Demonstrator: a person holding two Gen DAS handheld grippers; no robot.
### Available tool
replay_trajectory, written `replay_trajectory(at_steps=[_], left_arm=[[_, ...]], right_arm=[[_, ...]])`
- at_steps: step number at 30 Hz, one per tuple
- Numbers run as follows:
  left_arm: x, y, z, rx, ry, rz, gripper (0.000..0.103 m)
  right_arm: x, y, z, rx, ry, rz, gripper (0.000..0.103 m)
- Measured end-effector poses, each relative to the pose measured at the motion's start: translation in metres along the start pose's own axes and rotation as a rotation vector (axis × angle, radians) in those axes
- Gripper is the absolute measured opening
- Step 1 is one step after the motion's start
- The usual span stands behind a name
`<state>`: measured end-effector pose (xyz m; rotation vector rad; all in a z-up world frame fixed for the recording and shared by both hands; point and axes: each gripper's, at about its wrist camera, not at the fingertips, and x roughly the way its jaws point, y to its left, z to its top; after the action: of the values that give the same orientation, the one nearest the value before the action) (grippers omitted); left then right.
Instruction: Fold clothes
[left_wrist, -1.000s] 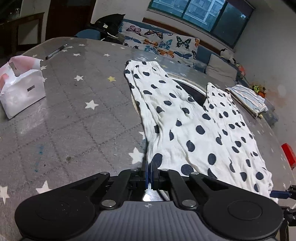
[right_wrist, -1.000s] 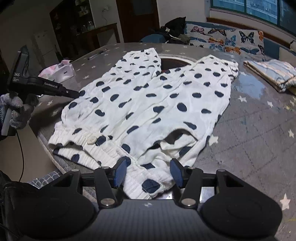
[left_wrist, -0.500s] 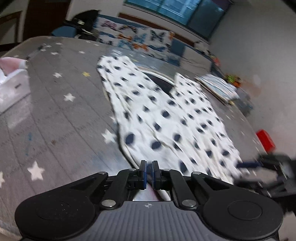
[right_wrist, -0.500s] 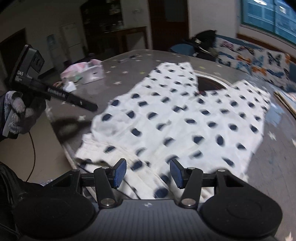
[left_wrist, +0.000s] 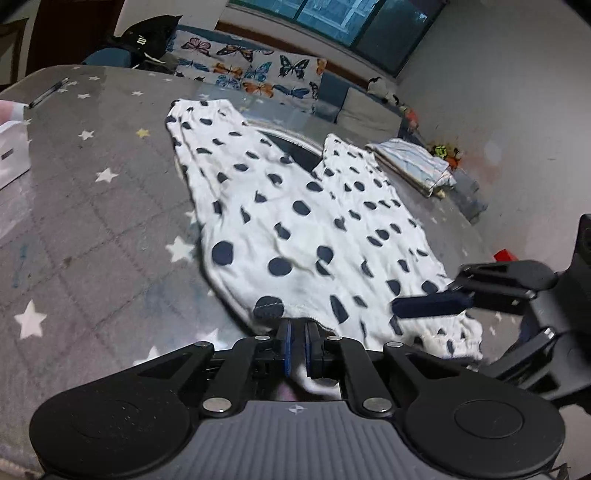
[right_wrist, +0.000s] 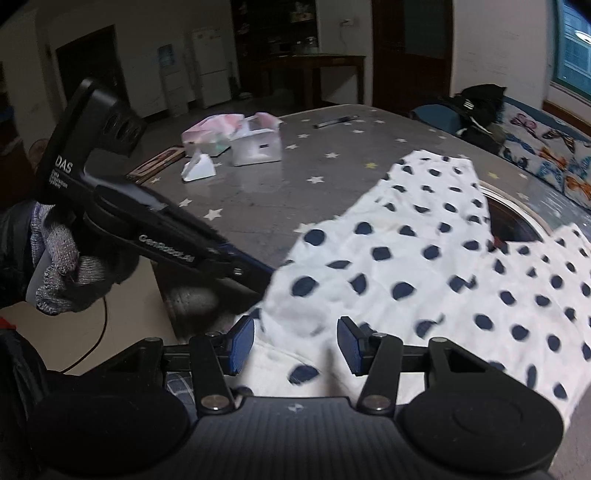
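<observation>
The left gripper (left_wrist: 297, 341) has its blue pads nearly together, pinched on the near hem of the polka-dot trousers (left_wrist: 295, 221), a fold of white cloth bunching between and behind the fingers. The right gripper (right_wrist: 295, 349) stands wide open, its pads well apart with the waistband edge of the same garment lying in the gap; it grips nothing that I can see, though the cloth there is blurred and contact with either pad is hard to judge. From the left gripper the trousers spread forward and to the right across the grey star-print table (left_wrist: 92, 221), the two legs parting ahead around a dark oval gap. In the left wrist view the right gripper comes in from the right edge, one blue finger over the waistband. Further ahead and right lies a folded striped cloth (left_wrist: 410, 166) (near the table's far edge), with a butterfly-print cushion (left_wrist: 251, 74) beyond the table. Ahead of the right gripper and to its left sit a white paper bag (right_wrist: 258, 144) and a pen (right_wrist: 334, 121).
</observation>
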<state>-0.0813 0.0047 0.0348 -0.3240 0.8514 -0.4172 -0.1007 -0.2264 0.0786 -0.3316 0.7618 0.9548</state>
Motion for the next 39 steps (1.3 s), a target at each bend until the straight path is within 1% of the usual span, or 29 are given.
replay_trajectory(at_steps=[2,6,8,9,10,12,13,14,18,21,24,27,30,32,33,35,36,39], left_arm=[[0.000,0.001,0.002,-0.022,-0.008,-0.022,0.008],[0.001,0.003,0.005,-0.060,-0.016,-0.073,0.008],[0.002,0.005,0.006,-0.077,-0.019,-0.099,0.008],[0.001,0.005,0.007,-0.079,-0.023,-0.104,0.008],[0.001,0.005,0.008,-0.081,-0.026,-0.108,0.008],[0.000,0.007,0.008,-0.083,-0.035,-0.104,0.008],[0.000,0.008,0.008,-0.085,-0.039,-0.103,0.010],[-0.001,0.008,0.008,-0.086,-0.043,-0.101,0.011],[0.002,0.006,0.003,-0.056,-0.021,-0.103,0.012],[0.003,0.000,0.001,-0.028,-0.010,-0.111,0.012],[0.006,-0.005,0.003,-0.019,-0.016,-0.104,0.012],[0.013,-0.011,0.004,0.014,-0.006,-0.051,0.012],[0.017,-0.007,0.002,-0.008,-0.016,-0.012,0.012],[0.017,-0.002,0.000,-0.033,-0.046,0.016,0.012],[0.018,0.001,0.000,-0.050,-0.058,0.009,0.012],[0.018,0.009,-0.002,-0.094,-0.076,-0.009,0.012],[0.019,0.015,-0.003,-0.126,-0.080,-0.022,0.012],[0.020,0.031,-0.005,-0.229,-0.077,-0.083,0.012]], right_arm=[[0.006,0.004,0.003,-0.008,0.003,0.001,0.044],[0.018,0.006,0.008,0.007,0.003,0.003,0.041],[0.022,0.007,0.009,0.013,0.005,-0.009,0.030],[0.025,0.007,0.009,0.015,0.009,-0.021,0.027],[0.026,0.005,0.008,0.022,0.011,-0.028,0.021],[0.027,0.001,0.007,0.044,0.009,-0.039,0.014],[0.025,-0.001,0.007,0.060,0.004,-0.044,0.008],[0.024,-0.003,0.006,0.071,-0.002,-0.049,0.007],[0.017,-0.011,0.004,0.110,-0.028,-0.056,0.005],[0.013,-0.011,0.004,0.115,-0.044,-0.050,0.004],[0.010,-0.006,0.005,0.100,-0.050,-0.038,0.004],[0.008,0.002,0.004,0.083,-0.062,-0.024,0.004],[0.008,0.006,0.003,0.070,-0.065,-0.004,0.004],[0.012,0.008,0.001,0.062,-0.058,0.021,0.005],[0.014,0.008,0.000,0.062,-0.053,0.031,0.006],[0.017,0.009,-0.001,0.064,-0.042,0.051,0.016],[0.018,0.008,-0.002,0.067,-0.040,0.058,0.019],[0.018,0.009,-0.005,0.065,-0.028,0.070,0.023]])
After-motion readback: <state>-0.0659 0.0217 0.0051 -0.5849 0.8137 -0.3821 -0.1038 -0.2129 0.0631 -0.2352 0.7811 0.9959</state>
